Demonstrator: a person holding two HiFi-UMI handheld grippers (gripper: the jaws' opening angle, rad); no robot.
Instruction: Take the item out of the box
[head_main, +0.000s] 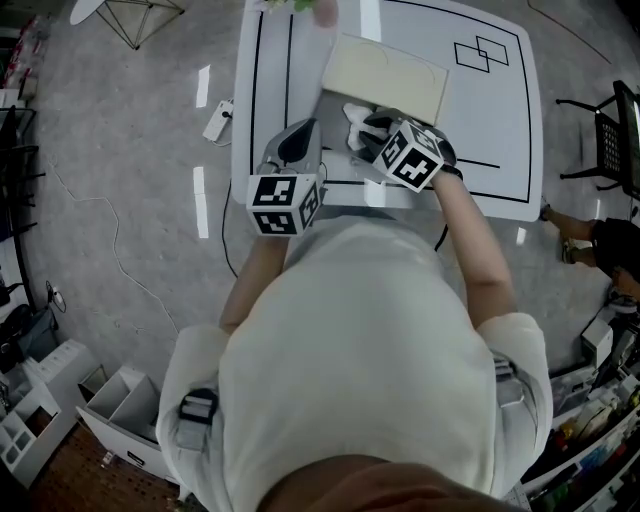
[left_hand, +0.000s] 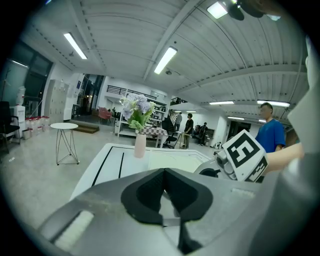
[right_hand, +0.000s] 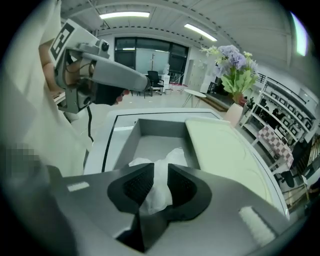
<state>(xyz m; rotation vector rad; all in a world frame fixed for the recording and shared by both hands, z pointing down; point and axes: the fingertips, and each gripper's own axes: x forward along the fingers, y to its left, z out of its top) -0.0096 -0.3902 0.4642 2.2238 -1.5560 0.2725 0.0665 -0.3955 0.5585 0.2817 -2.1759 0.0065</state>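
A grey box (right_hand: 160, 127) stands open on the white table (head_main: 500, 110), its cream lid (head_main: 385, 75) folded back to the far side. Inside lies a crumpled white item (right_hand: 175, 155), which looks like a thin bag. My right gripper (right_hand: 160, 166) points down into the box, open, with the white item (head_main: 356, 122) between its jaws. In the head view the right gripper (head_main: 372, 135) sits just in front of the lid. My left gripper (left_hand: 164, 172) hovers beside it at the table's near edge, shut and holding nothing. In the head view the left gripper (head_main: 297, 140) is left of the box.
A vase of flowers (left_hand: 140, 142) stands at the table's far end, beyond the lid. Several people (left_hand: 270, 132) stand in the background, and a round side table (left_hand: 64, 126) stands to the left. A power strip (head_main: 218, 120) lies on the floor; a chair (head_main: 605, 140) is at the right.
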